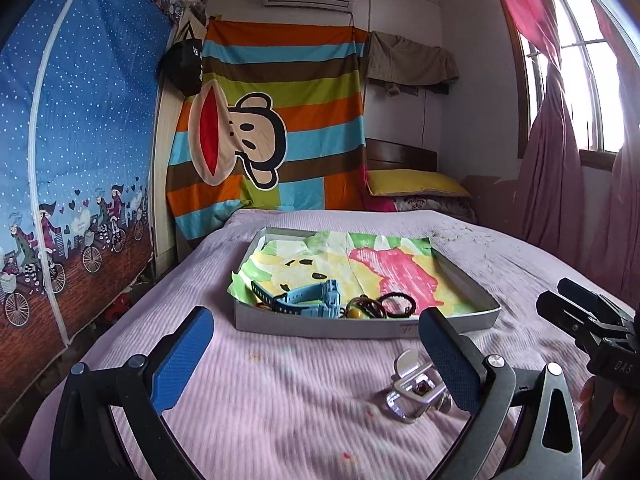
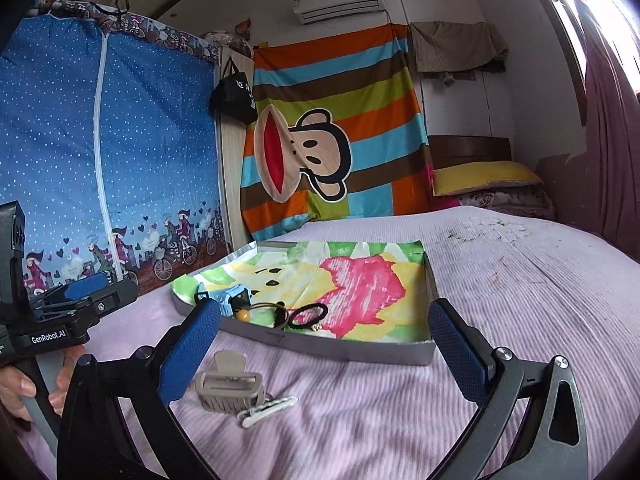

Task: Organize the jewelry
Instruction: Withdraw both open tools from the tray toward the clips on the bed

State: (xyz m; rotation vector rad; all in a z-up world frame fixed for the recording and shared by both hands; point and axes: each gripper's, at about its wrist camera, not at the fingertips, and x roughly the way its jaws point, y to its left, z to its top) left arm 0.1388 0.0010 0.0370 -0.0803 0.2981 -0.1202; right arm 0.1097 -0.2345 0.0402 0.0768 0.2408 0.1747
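Note:
A shallow grey tray point(image 1: 360, 326) lined with colourful paper lies on the bed; it also shows in the right wrist view point(image 2: 340, 350). In it lie a blue watch point(image 1: 308, 300), black hair ties point(image 1: 396, 304) and a ring with a yellow bead point(image 2: 256, 312). A silver hair claw point(image 1: 416, 394) lies on the bedspread in front of the tray, just inside my left gripper's right finger. In the right wrist view the claw point(image 2: 230, 388) and a small white clip point(image 2: 266, 412) lie beside my right gripper's left finger. My left gripper point(image 1: 320, 356) and my right gripper point(image 2: 324, 344) are both open and empty.
The pink bedspread point(image 1: 280, 400) covers the bed. A blue fabric wardrobe point(image 1: 72, 140) stands at the left, a striped monkey cloth point(image 1: 272, 132) hangs behind, pillows point(image 1: 416, 186) lie at the head, and pink curtains point(image 1: 560, 160) hang at the right.

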